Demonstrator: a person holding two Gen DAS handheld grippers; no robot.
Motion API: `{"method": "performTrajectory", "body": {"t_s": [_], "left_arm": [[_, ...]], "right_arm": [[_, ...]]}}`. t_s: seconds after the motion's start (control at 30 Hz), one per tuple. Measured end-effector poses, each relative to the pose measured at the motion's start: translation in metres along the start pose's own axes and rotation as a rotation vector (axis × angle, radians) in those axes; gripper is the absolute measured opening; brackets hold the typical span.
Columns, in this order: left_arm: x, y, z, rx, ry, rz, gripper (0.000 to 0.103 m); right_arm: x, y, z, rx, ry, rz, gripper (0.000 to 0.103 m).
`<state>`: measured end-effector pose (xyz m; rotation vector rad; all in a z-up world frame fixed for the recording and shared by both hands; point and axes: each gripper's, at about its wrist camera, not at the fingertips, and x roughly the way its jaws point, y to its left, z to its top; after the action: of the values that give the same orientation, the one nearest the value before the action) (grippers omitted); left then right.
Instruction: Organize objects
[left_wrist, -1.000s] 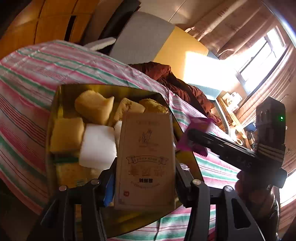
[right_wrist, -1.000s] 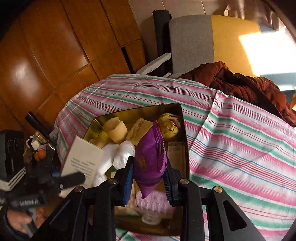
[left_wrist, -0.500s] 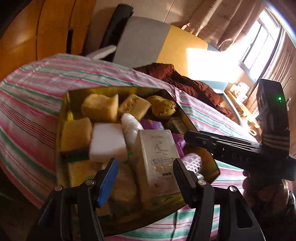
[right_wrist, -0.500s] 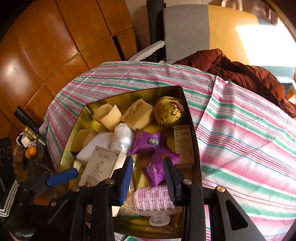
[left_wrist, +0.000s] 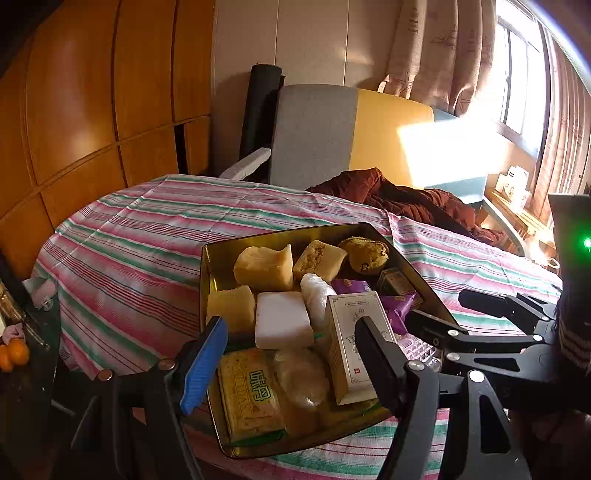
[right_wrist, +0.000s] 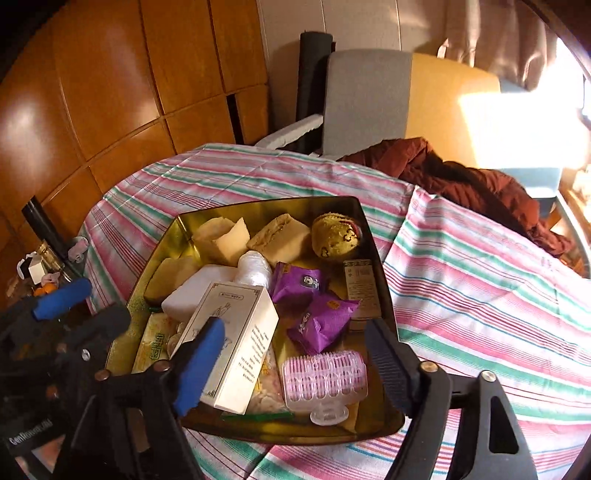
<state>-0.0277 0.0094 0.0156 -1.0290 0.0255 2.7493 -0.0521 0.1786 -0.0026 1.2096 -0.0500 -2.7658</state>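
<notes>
Both held items have left the grippers since a second ago: the cream cardboard box (right_wrist: 236, 343) and the purple foil snack packet (right_wrist: 322, 325) now lie inside the tin.

Covering the table is a cloth striped in pink, green and white (right_wrist: 480, 288), with a rust-brown quilted jacket (right_wrist: 476, 184) heaped at its far right edge. A gold-coloured rectangular metal tin (right_wrist: 386, 295) sits on the cloth near its front edge.

In the tin, the cream box leans across the left half, propped on a white foam block (left_wrist: 282, 319) and a yellow-green printed packet (left_wrist: 251, 395) at the front left corner. Yellow sponge chunks (left_wrist: 264, 267) fill the far left corner, and a round yellow-green plush ball (right_wrist: 336, 236) rests in the far right corner. A pink plastic hair roller (right_wrist: 325, 376) lies at the front edge. The purple packet sits in the middle beside a second purple packet (right_wrist: 299, 282). A small tan box (right_wrist: 364, 288) lies flat along the right wall.

Above the front left corner, the left gripper (left_wrist: 291, 363) hovers, its jaws opening wide, pads touching nothing. Over the tin's front edge, the right gripper (right_wrist: 291, 362) also has its jaws opening wide; the roller shows between its fingers from this view, untouched by them.
</notes>
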Motion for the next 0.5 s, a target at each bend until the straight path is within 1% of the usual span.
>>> {"method": "performTrajectory", "body": {"t_s": [0.13,0.2,0.23,0.3,0.37,0.4,0.5], "left_arm": [[-0.01,-0.006,-0.003,0.013,-0.027,0.042,0.073],[-0.015,-0.011,-0.005,0.028,-0.046,0.093,0.075],[-0.016,-0.013,-0.005,0.031,-0.043,0.123,0.076],[-0.017,-0.014,-0.006,0.024,-0.04,0.134,0.077],[-0.017,-0.013,-0.009,-0.005,-0.041,0.172,0.077],[-0.016,-0.011,-0.01,-0.012,-0.041,0.178,0.076],[-0.016,-0.01,-0.013,0.008,-0.053,0.193,0.076]], "right_arm": [[-0.006,0.001,-0.007,0.01,-0.011,-0.011,0.081],[-0.01,-0.001,-0.011,0.025,-0.017,-0.014,0.081],[-0.011,-0.002,-0.013,0.033,-0.019,-0.015,0.081],[-0.014,-0.005,-0.017,0.045,-0.02,-0.017,0.081],[-0.016,-0.006,-0.02,0.051,-0.021,-0.019,0.081],[-0.016,-0.006,-0.021,0.053,-0.022,-0.018,0.081],[-0.018,-0.008,-0.024,0.056,-0.024,-0.018,0.081]]}}
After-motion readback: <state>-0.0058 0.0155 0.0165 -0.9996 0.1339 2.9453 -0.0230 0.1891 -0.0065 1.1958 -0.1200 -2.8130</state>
